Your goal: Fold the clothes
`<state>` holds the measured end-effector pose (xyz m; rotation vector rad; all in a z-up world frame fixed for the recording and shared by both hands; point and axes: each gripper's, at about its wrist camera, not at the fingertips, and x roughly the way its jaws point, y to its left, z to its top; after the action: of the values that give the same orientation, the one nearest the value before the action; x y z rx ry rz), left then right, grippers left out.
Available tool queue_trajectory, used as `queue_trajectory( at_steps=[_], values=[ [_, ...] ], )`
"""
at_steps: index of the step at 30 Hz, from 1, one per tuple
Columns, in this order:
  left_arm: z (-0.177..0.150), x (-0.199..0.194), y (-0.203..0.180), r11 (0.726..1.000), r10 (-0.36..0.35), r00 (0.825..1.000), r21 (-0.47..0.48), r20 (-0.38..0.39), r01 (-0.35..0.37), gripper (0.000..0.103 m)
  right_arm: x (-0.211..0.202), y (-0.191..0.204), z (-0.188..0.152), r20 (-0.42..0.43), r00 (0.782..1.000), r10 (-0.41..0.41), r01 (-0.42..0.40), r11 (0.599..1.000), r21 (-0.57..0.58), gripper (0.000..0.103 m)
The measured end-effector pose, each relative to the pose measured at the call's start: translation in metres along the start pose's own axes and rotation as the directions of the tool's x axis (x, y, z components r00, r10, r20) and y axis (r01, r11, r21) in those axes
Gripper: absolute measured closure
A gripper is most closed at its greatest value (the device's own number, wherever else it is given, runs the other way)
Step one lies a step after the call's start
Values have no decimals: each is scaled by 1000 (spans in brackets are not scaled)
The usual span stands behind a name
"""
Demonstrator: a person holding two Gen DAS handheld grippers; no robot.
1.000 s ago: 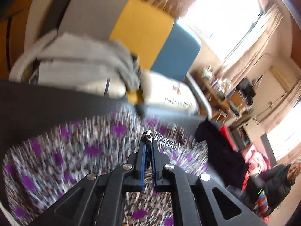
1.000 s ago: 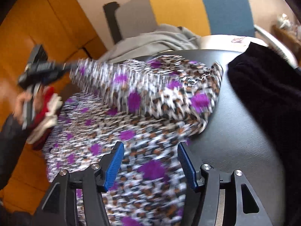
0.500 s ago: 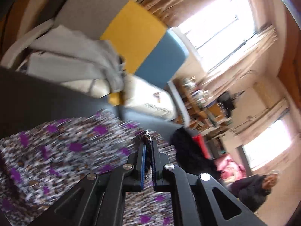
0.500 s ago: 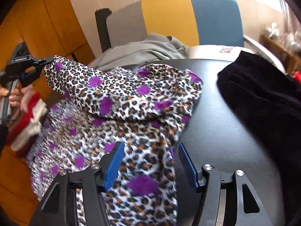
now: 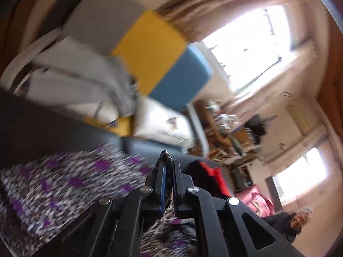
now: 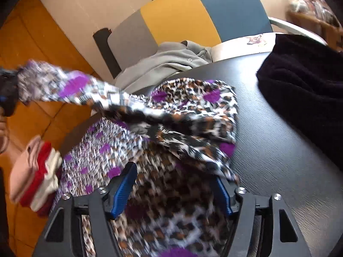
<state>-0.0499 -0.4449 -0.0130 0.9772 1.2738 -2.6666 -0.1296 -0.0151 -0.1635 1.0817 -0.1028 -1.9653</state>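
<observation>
Right wrist view shows one leopard-print garment with purple spots point(image 6: 193, 115) spread across the black table point(image 6: 278, 150), filling the frame from the centre down to 6 o'clock, with one corner lifted out toward 9 o'clock. That corner ends at the left gripper point(image 6: 8, 92), seen at the frame's edge at 9 o'clock above a bare hand point(image 6: 3, 135). The right gripper point(image 6: 173, 184) hangs over the cloth at 6 o'clock, its two blue-padded jaws wide apart and opening; fabric lies between them, and the pads do not press on it. One dark garment point(image 6: 304, 81) is heaped on the table at 2 o'clock, one grey garment point(image 6: 167, 62) lies on the chair point(image 6: 193, 15) at 12 o'clock, and one folded stack of pink, red and white cloth point(image 6: 36, 171) sits at 8 o'clock. In the left wrist view, the left gripper point(image 5: 168, 171) has its jaws nearly together, pinching a thin edge of the same print garment point(image 5: 64, 184), which blurs away toward 8 o'clock. One seated person point(image 5: 293, 224) appears at 4 o'clock, and two bright windows point(image 5: 246, 47) sit at 1 and 3 o'clock.
</observation>
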Motion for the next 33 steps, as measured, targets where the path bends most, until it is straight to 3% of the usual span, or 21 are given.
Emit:
queue_trajectory(
  at_steps=[3,6,9,11,13,15,18,19,23,25,28,29,32,33],
  values=[
    [-22,28,77,973,167,979,-143,-116,-182,99,-5,0,-14,-19,1000,-23,22,998,-58,29],
    [-57,51,148,908,273,928,-251,-255,-336,99,-9,0,-15,-33,999,-14,11,997,-75,29],
    [-80,41,169,900,315,915,-225,-253,-373,96,-13,10,-10,-53,999,-13,7,993,-114,29],
    [-87,30,172,909,326,918,-192,-224,-370,92,-21,22,-2,-37,999,-28,21,984,-176,35],
    [-89,23,158,920,365,911,-77,-192,-384,89,-29,35,8,-9,998,-54,50,967,-248,47],
    [-88,22,146,930,359,914,-11,-187,-367,87,-23,41,23,4,995,-96,92,948,-306,52],
    [-81,30,139,950,307,932,8,-191,-312,78,-9,50,46,16,987,-160,153,910,-384,54],
    [-78,35,140,949,311,931,13,-193,-315,76,0,51,52,7,983,-182,170,899,-404,55],
    [-66,59,124,928,358,920,167,-161,-332,71,32,40,74,-65,967,-246,188,863,-469,58],
    [-65,81,115,892,407,895,290,-183,-346,71,43,35,79,-99,955,-280,193,837,-513,59],
    [-67,109,113,848,460,861,396,-219,-352,71,63,26,84,-144,931,-336,202,801,-563,61],
    [-69,112,111,841,456,864,422,-212,-340,71,66,22,86,-156,929,-337,197,804,-561,61],
    [-73,114,104,859,392,886,442,-246,-258,71,73,16,87,-177,920,-349,192,797,-573,62],
    [-76,114,102,856,390,885,453,-253,-248,73,74,17,85,-178,919,-352,193,794,-577,73]
  ],
)
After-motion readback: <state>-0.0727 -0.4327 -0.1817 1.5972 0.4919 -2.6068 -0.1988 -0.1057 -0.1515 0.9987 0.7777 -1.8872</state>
